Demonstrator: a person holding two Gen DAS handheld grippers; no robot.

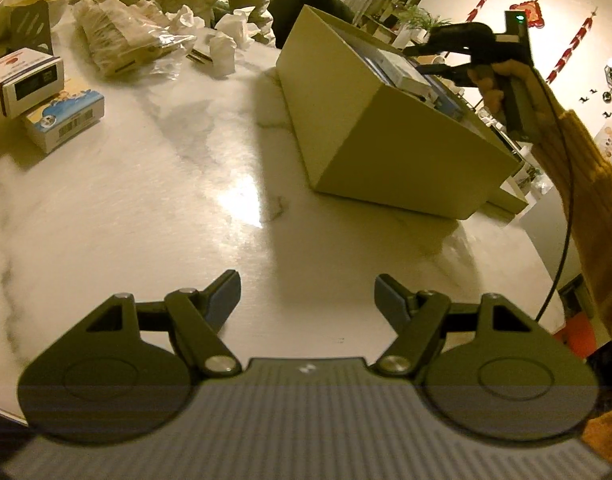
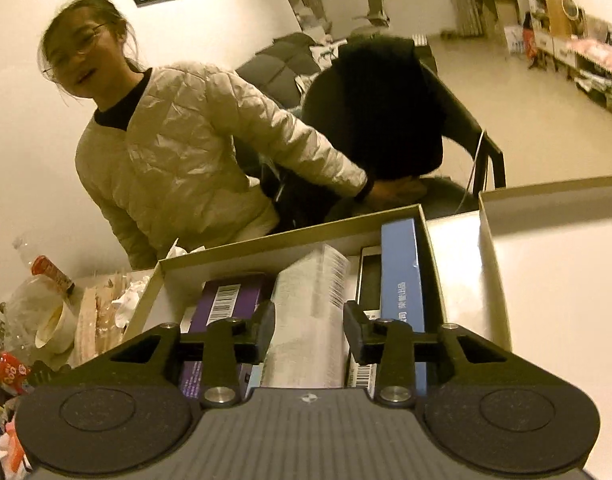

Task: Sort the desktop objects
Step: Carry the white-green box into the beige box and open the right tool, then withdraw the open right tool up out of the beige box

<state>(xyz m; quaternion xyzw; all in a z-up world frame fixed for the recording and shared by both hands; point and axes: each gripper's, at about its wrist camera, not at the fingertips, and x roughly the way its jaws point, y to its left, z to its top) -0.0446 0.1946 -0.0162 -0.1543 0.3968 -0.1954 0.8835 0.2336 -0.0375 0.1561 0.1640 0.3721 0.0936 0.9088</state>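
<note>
Cardboard box [image 1: 389, 128] sits open on the marble table [image 1: 146, 208], right of centre in left wrist view, tilted w/ its near corner toward the camera. Inside, per right wrist view: white ribbed package [image 2: 309, 312] in the middle, purple carton [image 2: 226, 300] w/ barcode on its left, blue flat box [image 2: 401, 280] standing on edge at right, and a white-framed item [image 2: 367, 276] between white package and blue box. Box lid [image 2: 553, 264] lies just beside the box on its right.

Right tongs [image 2: 309, 330] hang over the box interior, jaws part open; the white package shows between the 2 fingers but pads aren't pressing on it, so nothing gripped. In left wrist view the same tool [image 1: 437, 60] is seen above the box's far end, held by a hand [image 1: 493, 84] in a mustard knit sleeve [image 1: 593, 184].

Left tongs [image 1: 307, 296] hover above bare table, jaws wide apart, nothing between them.

Far left of table: 2 small cartons [image 1: 46, 92] stacked, 1 w/ cartoon print and barcode. Behind them a clear plastic bag [image 1: 126, 40] of goods, crumpled tissues [image 1: 226, 36], a bowl [image 1: 42, 0]. Across the table a person in a pale quilted jacket [image 2: 178, 152] reaches toward a dark bundle on a chair [image 2: 477, 148].
</note>
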